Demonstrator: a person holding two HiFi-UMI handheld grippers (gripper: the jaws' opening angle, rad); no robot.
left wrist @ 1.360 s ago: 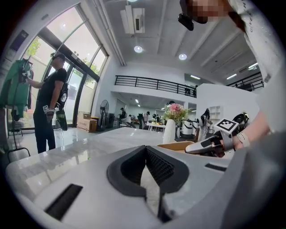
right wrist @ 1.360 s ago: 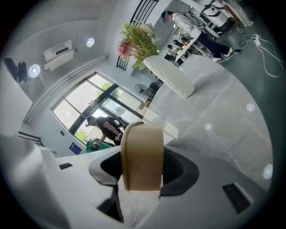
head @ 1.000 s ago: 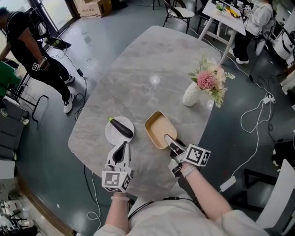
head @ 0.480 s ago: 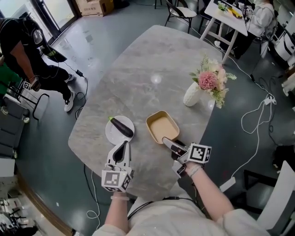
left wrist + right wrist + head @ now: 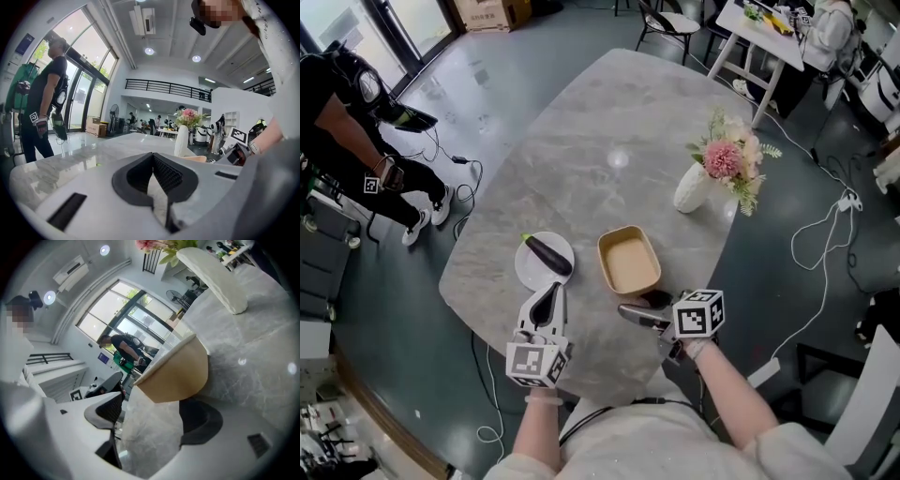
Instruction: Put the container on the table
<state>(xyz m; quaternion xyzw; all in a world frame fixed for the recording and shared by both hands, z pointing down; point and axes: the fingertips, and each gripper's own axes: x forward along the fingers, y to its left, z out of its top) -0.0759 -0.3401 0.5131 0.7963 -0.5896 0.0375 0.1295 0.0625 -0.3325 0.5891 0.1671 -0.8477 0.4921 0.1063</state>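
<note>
Right hand-held gripper (image 5: 637, 307), jaws just opened, empty, beside shallow tan container (image 5: 629, 260)

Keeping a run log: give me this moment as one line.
container: flat on table | right gripper: jaws just opening wide, nothing between them, container just beyond | left gripper: shut, empty, beside plate

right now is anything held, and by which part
Nothing. Right gripper jaws have just been opening, nothing between them; container sits free on the table. Left gripper shut, empty.
</note>
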